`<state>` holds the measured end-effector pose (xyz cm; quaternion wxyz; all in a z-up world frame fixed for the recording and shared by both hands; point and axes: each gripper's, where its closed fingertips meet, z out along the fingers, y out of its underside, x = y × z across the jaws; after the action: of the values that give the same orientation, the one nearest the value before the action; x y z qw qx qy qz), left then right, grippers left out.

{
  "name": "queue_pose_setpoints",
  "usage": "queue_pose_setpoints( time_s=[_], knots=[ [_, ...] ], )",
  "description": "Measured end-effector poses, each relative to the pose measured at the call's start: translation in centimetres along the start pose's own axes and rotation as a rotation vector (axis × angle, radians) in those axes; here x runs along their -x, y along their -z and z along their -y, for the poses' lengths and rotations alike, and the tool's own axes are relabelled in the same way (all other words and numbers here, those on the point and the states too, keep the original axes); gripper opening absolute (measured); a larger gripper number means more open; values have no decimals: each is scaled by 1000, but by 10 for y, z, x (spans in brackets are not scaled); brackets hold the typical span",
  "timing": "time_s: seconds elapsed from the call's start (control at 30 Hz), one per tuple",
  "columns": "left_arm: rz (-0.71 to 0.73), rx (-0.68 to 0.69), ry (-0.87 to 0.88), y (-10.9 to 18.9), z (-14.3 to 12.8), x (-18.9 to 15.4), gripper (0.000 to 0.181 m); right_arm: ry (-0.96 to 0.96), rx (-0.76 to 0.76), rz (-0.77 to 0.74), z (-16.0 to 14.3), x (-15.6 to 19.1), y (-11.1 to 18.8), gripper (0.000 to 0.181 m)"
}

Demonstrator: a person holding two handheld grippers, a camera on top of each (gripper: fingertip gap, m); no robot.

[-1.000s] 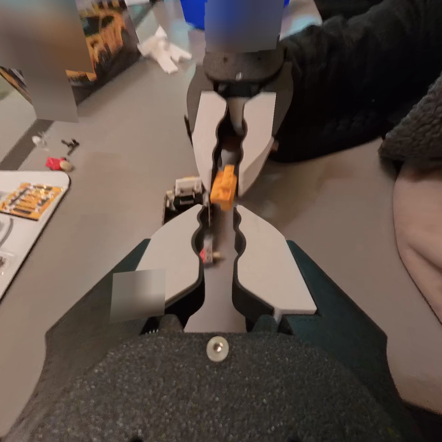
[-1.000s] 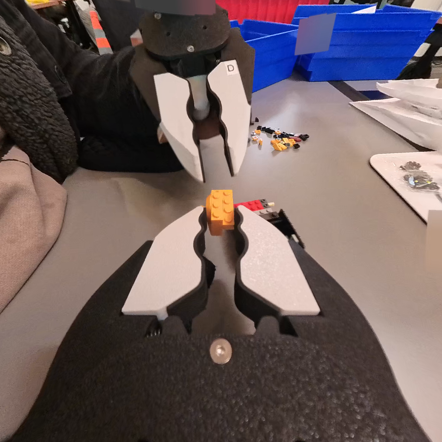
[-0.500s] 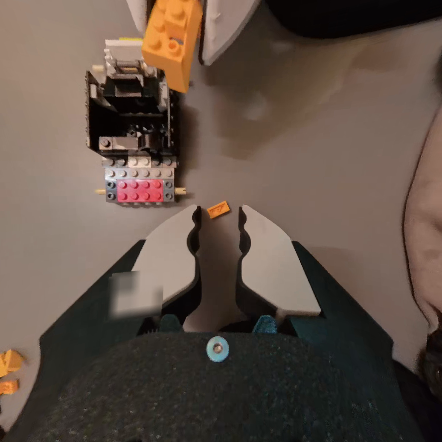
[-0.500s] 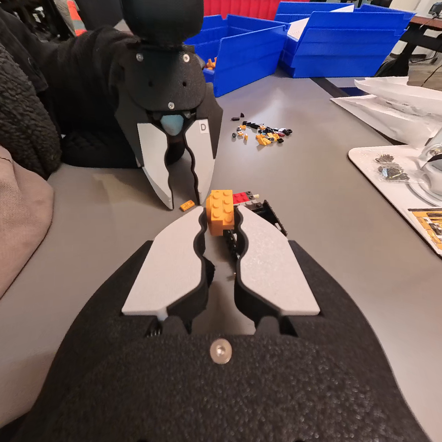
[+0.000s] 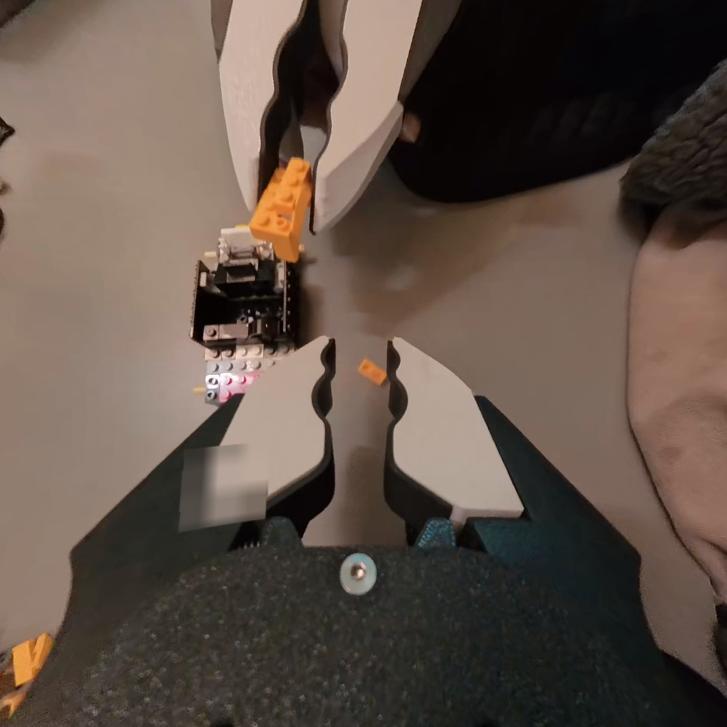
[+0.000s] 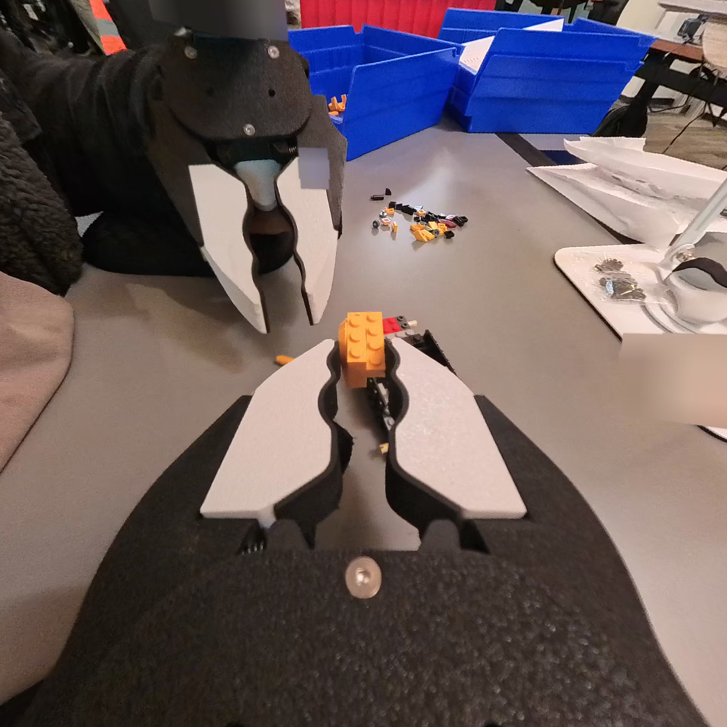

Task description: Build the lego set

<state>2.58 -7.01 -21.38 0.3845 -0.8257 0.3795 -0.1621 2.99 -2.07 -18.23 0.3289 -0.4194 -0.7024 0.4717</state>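
My right gripper (image 6: 362, 342) is shut on an orange brick (image 6: 364, 346) and holds it tilted above the far end of the partly built model (image 5: 244, 307), which is black with grey and red plates. The model also shows in the right wrist view (image 6: 413, 338), mostly hidden behind the fingers. My left gripper (image 5: 361, 346) is open and empty, low over the table. A small orange plate (image 5: 372, 371) lies flat on the table just beyond its fingertips, near the right one. The left gripper (image 6: 287, 326) faces the right one, tips pointing down.
A pile of loose small pieces (image 6: 421, 222) lies farther back. Blue bins (image 6: 393, 78) stand behind it. A white tray (image 6: 574, 267) with bagged parts and white paper bags (image 6: 629, 185) lie at the right. A person's dark sleeve (image 5: 550, 98) and beige cloth (image 5: 688, 393) border the near side. My right fingertips sit around 6 centimetres from my left ones.
My left gripper has tipped down towards the table and shifted right, so the small orange plate now sits between its tips. My right gripper still holds the orange brick over the model.
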Motion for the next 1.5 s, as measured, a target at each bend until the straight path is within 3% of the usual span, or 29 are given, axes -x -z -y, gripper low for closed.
queue_pose_setpoints(
  time_s=[0.43,0.57,0.67,0.83,0.97,1.17,1.5],
  knots=[
    [-69,178,-114,-22,-26,-14,26,5,33,-23,-4,-2,0,21],
    [-56,216,-128,-26,-28,-7,16,5,36,-24,-5,-3,0,21],
    [-75,143,-82,-25,-19,-6,16,4,34,-25,-4,-3,1,21],
    [-205,-79,182,-13,7,-8,16,4,33,-27,-4,-3,2,21],
    [-154,-99,324,-5,2,14,19,3,34,-28,-4,-4,2,21],
    [-65,7,270,-3,-22,22,20,-1,39,-26,-5,-3,1,21],
    [-80,65,85,-19,-15,5,21,-7,39,-50,-5,-9,5,21]
  ],
)
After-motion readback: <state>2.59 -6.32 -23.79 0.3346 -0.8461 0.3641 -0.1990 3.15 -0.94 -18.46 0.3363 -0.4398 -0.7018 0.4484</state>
